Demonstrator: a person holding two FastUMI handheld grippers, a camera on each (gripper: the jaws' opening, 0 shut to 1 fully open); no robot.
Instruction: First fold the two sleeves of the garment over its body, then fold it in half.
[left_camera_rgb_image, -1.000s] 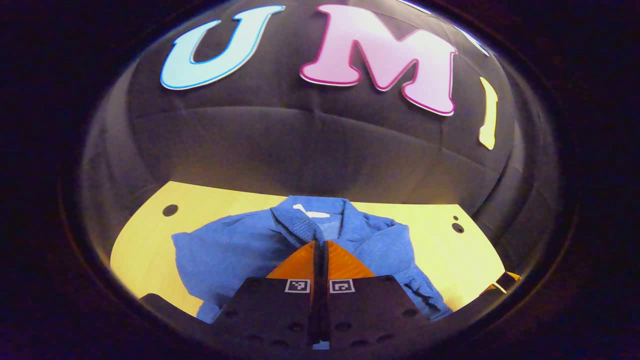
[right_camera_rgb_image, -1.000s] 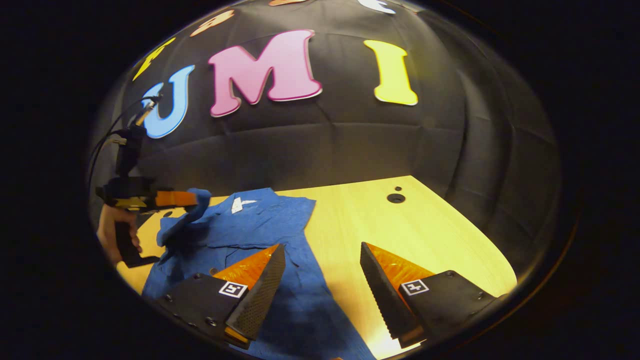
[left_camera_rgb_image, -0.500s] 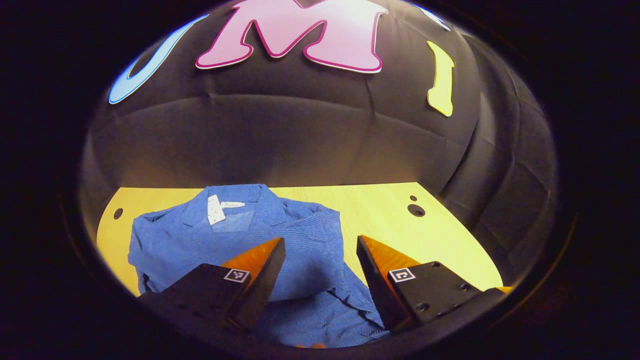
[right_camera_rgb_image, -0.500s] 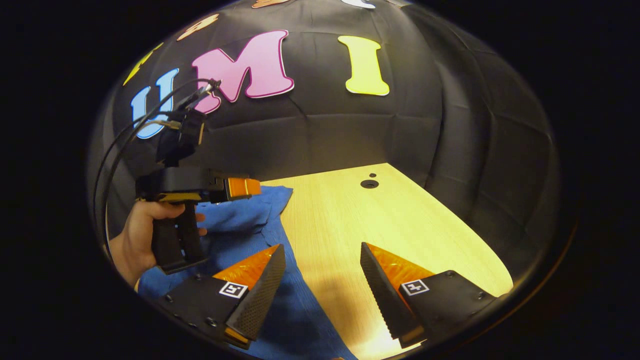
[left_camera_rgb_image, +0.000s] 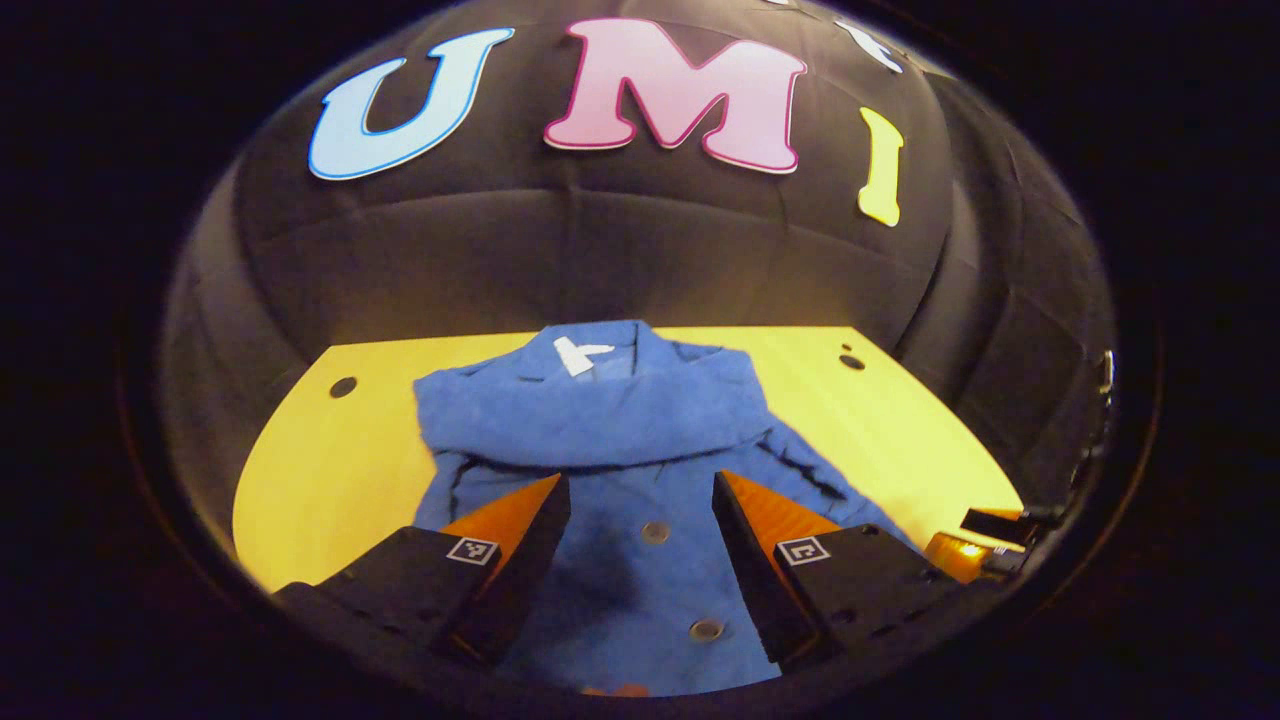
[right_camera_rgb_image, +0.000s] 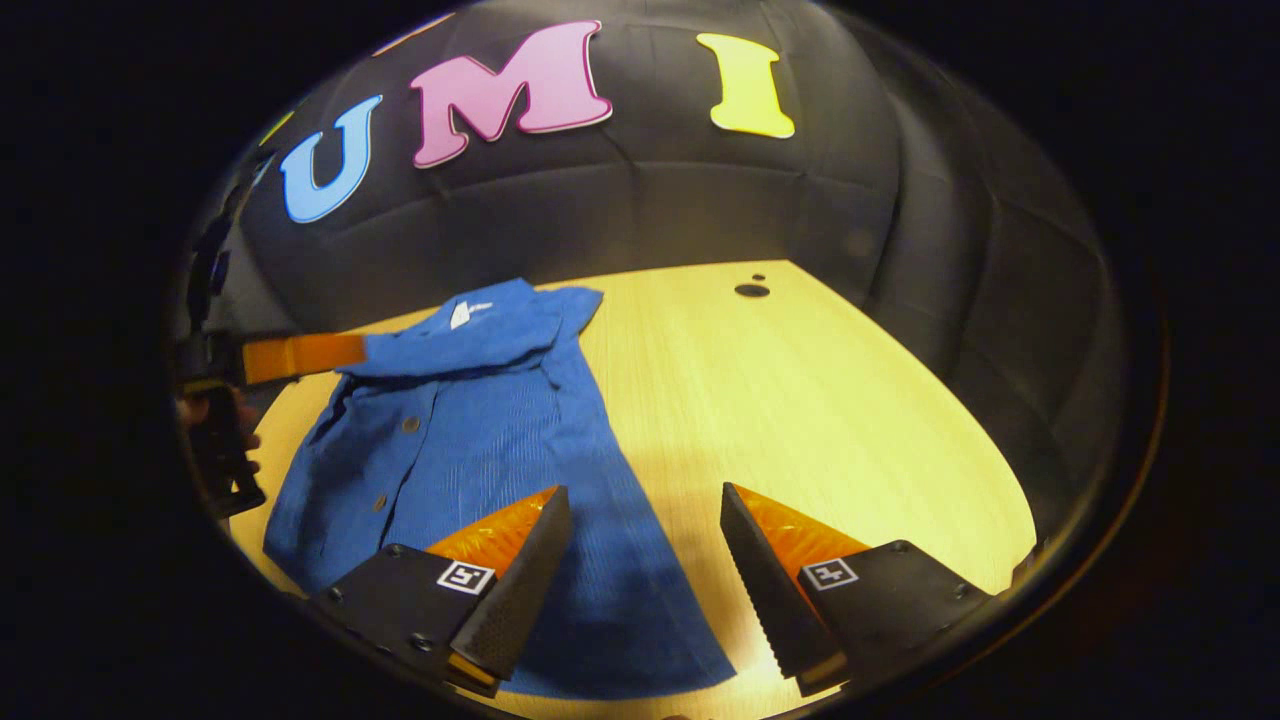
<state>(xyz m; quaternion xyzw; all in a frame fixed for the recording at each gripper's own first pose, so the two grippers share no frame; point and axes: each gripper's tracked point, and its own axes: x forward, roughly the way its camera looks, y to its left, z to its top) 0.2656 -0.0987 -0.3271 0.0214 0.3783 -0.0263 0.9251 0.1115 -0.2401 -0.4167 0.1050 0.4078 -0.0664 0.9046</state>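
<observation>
A blue button-front shirt lies flat on the pale wooden table, collar toward the booth's black wall, with one sleeve folded across its chest just below the collar. Inside the collar sits a small white label; any writing on it is too small to read. Two round buttons show on the front placket in the left gripper view. The left tongs hover over the lower half of the shirt with their fingers spread wide and nothing between them. The right tongs are likewise spread wide and hold nothing; one finger hangs over the shirt's hem side, the other over bare table. Each finger carries a small square black-and-white marker, not a legible text. In the right gripper view the left tongs appear at the far left edge, beside the shirt's shoulder, gripped by a hand. Dark round holes are set into the table near its far edge.
</observation>
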